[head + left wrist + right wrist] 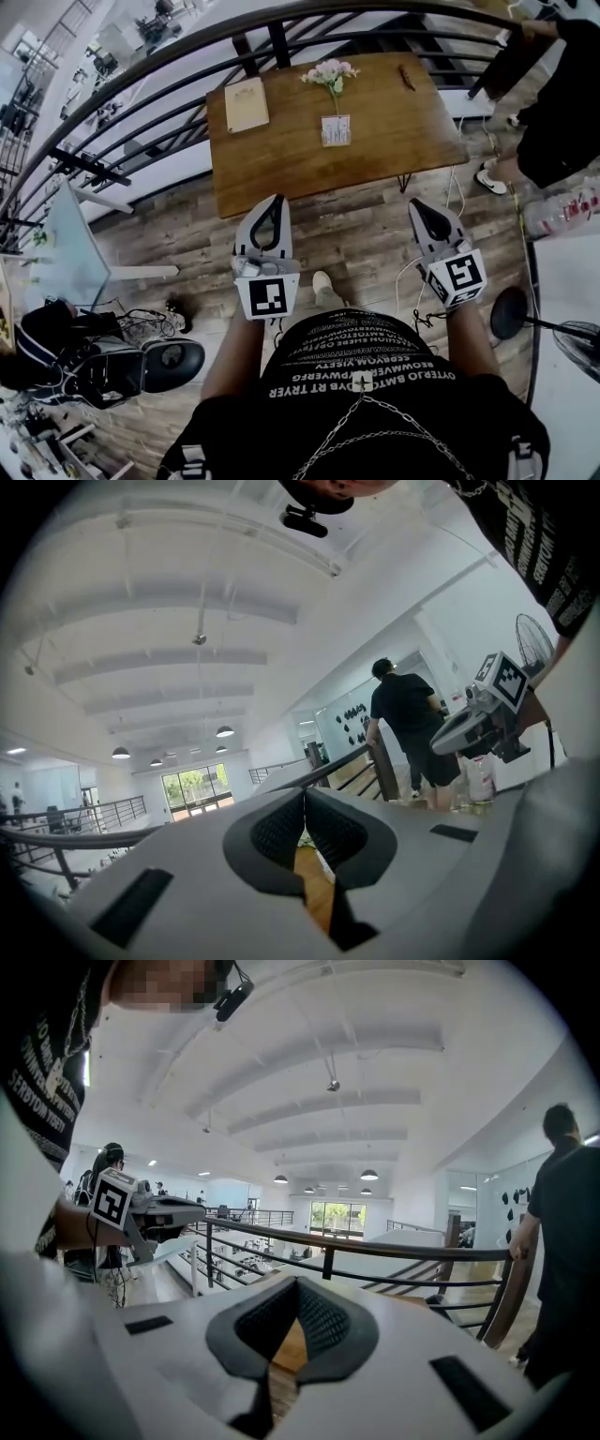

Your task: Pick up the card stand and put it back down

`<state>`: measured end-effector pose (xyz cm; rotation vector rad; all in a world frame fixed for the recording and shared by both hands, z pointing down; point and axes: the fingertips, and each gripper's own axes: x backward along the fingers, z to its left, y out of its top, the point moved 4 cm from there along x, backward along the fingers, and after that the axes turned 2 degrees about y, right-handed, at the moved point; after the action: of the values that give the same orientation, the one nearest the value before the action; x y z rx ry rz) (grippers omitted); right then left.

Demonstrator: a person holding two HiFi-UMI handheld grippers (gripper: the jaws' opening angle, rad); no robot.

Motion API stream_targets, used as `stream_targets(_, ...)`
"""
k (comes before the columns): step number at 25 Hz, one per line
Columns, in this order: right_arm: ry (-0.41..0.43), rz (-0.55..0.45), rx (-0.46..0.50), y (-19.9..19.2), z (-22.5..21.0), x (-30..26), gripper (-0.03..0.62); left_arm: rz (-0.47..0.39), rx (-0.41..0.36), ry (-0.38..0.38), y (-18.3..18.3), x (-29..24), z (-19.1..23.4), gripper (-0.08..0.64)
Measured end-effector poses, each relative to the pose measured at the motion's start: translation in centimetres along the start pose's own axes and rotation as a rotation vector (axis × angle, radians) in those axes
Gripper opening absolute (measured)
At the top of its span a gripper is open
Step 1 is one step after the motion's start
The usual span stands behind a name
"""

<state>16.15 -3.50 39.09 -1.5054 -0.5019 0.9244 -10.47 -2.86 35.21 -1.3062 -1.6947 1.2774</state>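
The card stand (336, 130) looks small and light. It likely weighs almost nothing, so a soft squeeze should be enough. The card part looks thin and may bend if it is pinched hard. The stand could also tip over if it is bumped from the side. The best place to grab it seems to be low down, near its bottom edge, where it should be stiffest. One claw should be enough.

The card stand is a little white square with small print on it that is too small to read. It stands upright on the brown wooden counter (281, 159). Pink and white flowers (330, 73) rise just behind it on a thin green stem. It is hard to tell if the stem touches the card stand. A tan book (246, 103) lies off to the side.

The card stand is out in front of both claws and well apart from them, about midway between the two. The left claw (274, 208) is closed tight with nothing in it. The right claw (422, 214) is closed tight and holds nothing too. Both hang over the wood floor, not yet over the counter. A claw will need to open before it can grab.
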Motion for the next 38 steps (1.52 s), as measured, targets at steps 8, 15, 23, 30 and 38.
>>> stream_targets(8, -0.01, -0.006, 0.034, 1.2, 0.7, -3.3, 0.014, 0.002, 0.021, 0.003, -1.7, -1.8, 2.8, 0.029)
stream_targets(15, -0.014, -0.011, 0.069, 3.3, 1.9, -6.1, 0.014, -0.015, 0.049, -0.026, -2.5, -2.5, 4.8, 0.029)
stream_targets(23, -0.117, 0.013, 0.041, 2.0, 0.3, -4.7, 0.015, -0.013, 0.087, -0.097, -2.7, -3.6, 3.4, 0.029)
stream_targets(30, -0.111, 0.071, -0.025, -2.1, -1.9, -6.2, 0.095, 0.018, 0.08, -0.084, -3.8, -5.0, 3.9, 0.029)
stream_targets(38, -0.047, 0.116, -0.069, -6.1, -5.0, -10.1, 0.126, 0.058, 0.085, -0.031, -3.7, -8.7, 5.1, 0.029)
